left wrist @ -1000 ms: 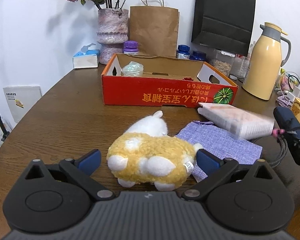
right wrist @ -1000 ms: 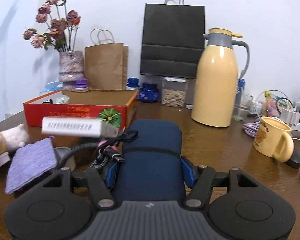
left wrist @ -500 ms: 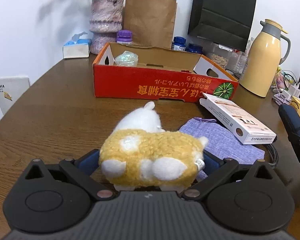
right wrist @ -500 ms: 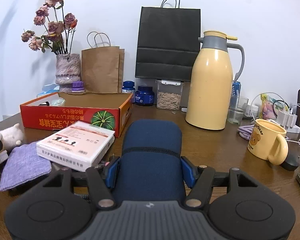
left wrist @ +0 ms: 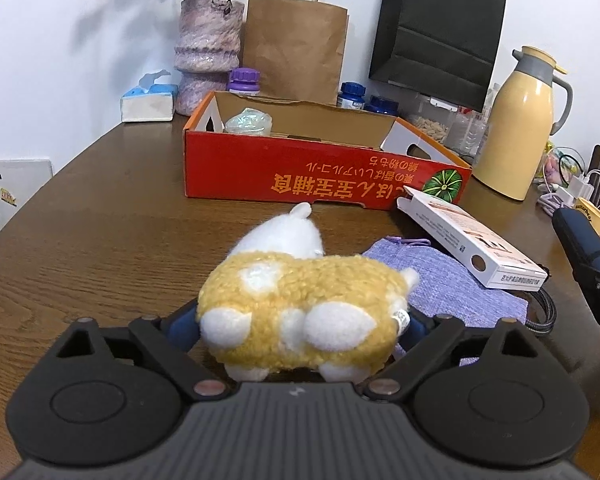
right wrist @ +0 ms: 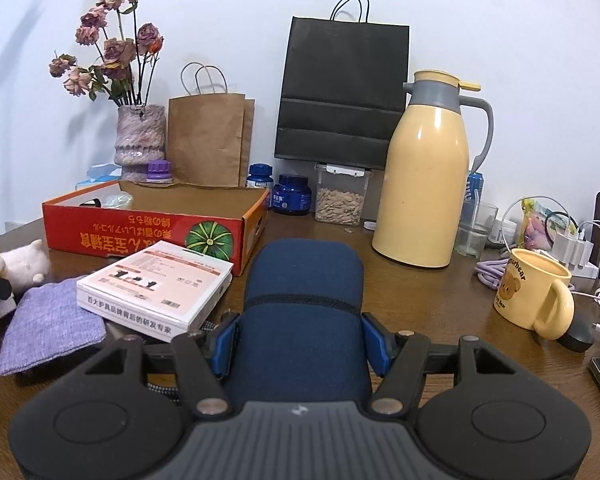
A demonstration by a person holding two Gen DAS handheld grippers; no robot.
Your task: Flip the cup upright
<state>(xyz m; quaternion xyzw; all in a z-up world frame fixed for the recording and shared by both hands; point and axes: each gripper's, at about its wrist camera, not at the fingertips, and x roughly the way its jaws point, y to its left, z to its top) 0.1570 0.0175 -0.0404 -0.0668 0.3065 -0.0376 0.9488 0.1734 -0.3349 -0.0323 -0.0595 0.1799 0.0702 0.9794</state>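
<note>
A yellow mug with a bear print stands upright at the right of the table, mouth up, handle toward me; its rim peeks out in the left wrist view. My right gripper is shut on a navy folded umbrella, which sits left of the mug. My left gripper is closing its jaws around a yellow and white plush toy. Its blue pads sit right at the toy's flanks, with no squeeze showing.
A white flat box lies on a purple cloth. Behind them is an open red carton. A yellow thermos, paper bags, jars and a flower vase line the back. Chargers and cables crowd the right edge.
My left gripper has moved forward so the plush toy now sits between its jaws. The white box, blurred and in motion before, has settled on the purple cloth. The right gripper has kept still.
</note>
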